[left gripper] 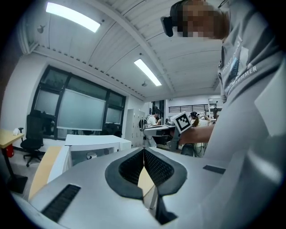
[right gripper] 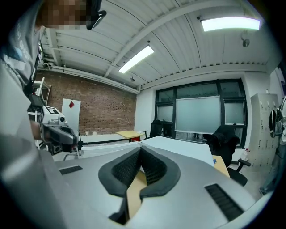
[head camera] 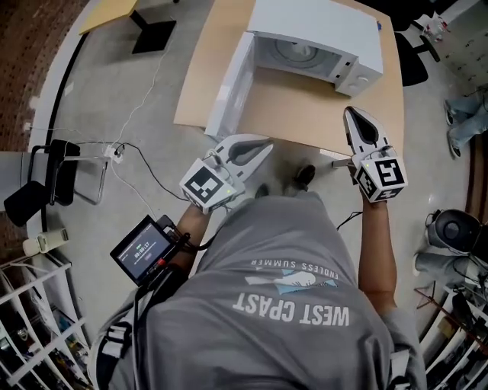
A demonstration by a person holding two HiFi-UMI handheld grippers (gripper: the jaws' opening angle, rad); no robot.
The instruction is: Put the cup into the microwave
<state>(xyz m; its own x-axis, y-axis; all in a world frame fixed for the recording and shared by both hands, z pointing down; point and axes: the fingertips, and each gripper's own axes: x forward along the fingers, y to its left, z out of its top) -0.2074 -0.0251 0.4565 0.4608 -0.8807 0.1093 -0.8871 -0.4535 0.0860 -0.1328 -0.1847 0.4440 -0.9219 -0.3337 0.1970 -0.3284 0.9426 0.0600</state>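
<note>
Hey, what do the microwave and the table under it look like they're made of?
Microwave: probably painted sheet metal or plastic, going by the smooth, matte white casing. Table: looks like wood or wood-look laminate, with a flat, pale tan, even top and no grain visible from here.

Wooden table (head camera: 297,110) carries white microwave (head camera: 320,27), door (head camera: 229,85) open at left.

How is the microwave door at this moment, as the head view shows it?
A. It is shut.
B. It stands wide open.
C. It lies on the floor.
B: the door of the microwave stands swung out over the table, so the cavity is visible.
</note>
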